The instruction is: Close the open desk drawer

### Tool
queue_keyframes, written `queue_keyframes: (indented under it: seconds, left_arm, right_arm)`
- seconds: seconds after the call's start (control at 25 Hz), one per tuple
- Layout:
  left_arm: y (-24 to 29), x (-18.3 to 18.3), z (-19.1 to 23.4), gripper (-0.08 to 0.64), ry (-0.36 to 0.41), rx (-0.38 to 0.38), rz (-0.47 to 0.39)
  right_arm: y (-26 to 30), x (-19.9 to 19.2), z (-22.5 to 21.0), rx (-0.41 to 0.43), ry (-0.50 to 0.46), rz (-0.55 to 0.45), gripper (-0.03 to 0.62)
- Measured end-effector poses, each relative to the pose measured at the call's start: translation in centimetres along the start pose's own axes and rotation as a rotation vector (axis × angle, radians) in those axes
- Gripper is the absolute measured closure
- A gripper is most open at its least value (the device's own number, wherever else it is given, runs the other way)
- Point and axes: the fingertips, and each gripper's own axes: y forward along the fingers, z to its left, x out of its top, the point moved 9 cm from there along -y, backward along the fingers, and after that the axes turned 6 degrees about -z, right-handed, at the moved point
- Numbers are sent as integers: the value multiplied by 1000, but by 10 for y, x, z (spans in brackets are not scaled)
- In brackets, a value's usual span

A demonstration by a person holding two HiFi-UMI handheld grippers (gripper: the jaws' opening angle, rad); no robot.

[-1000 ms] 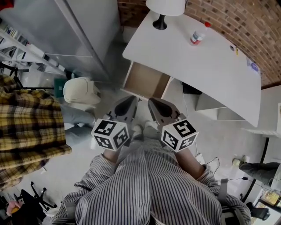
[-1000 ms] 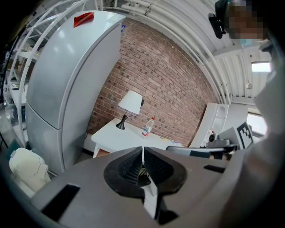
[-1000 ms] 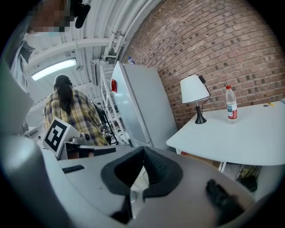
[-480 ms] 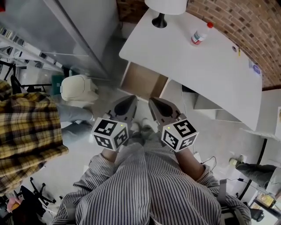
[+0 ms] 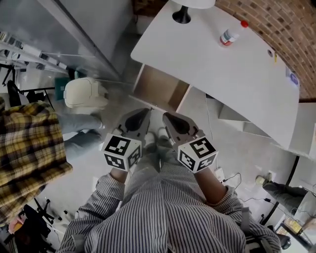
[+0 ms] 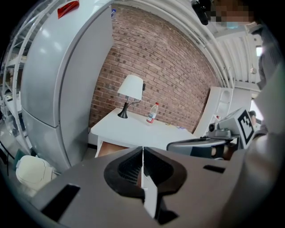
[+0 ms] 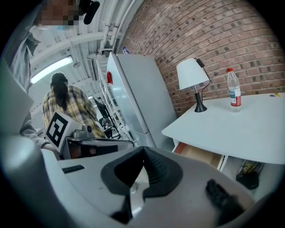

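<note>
The white desk point(image 5: 232, 74) stands ahead of me, and its drawer point(image 5: 160, 89) is pulled out at the left end, showing a bare brown inside. In the left gripper view the drawer point(image 6: 110, 150) sits just beyond my jaws; in the right gripper view the drawer point(image 7: 200, 154) hangs under the desk point(image 7: 240, 127). My left gripper point(image 5: 144, 112) and right gripper point(image 5: 166, 117) are held side by side, a short way in front of the drawer and apart from it. Both are shut with nothing in them; the left gripper point(image 6: 143, 149) and right gripper point(image 7: 143, 150) show their pads pressed together.
A lamp point(image 5: 182, 12) and a red-capped bottle point(image 5: 232, 33) stand on the desk. A tall grey fridge point(image 5: 89, 29) stands left of the drawer, with a cream bin point(image 5: 84, 94) beside it. A person in a plaid shirt point(image 5: 24, 148) is at my left. Cables point(image 5: 237, 180) lie on the floor at right.
I have come a little closer to the desk, so the drawer sits nearer the grippers. Both grippers stay shut and side by side. The plaid-shirted person has shifted leftward.
</note>
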Motion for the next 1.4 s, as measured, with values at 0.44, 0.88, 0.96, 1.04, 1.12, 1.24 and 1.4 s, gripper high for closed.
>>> queue_keyframes:
  seconds: [0.44, 0.88, 0.96, 1.04, 1.12, 1.24, 1.4]
  left_arm:
    - [21, -50, 23, 540, -15, 29, 86]
    - [56, -97, 47, 540, -52, 41, 114]
    - [62, -107, 51, 540, -62, 46, 119]
    - [68, -119, 56, 540, -70, 50, 128]
    - [74, -131, 62, 540, -76, 52, 139]
    - [82, -149, 69, 540, -90, 56, 156]
    - [91, -170, 75, 540, -100, 60, 167]
  right_arm:
    - [24, -56, -28, -29, 72, 46, 577]
    - [46, -114, -57, -40, 126, 60, 577]
    - [50, -125, -62, -50, 138, 64, 577]
    - [53, -136, -68, -63, 153, 68, 577]
    - [57, -146, -74, -80, 167, 69, 577]
    - [62, -161, -80, -103, 182, 74, 577]
    - [68, -183, -84, -120, 206, 79, 577]
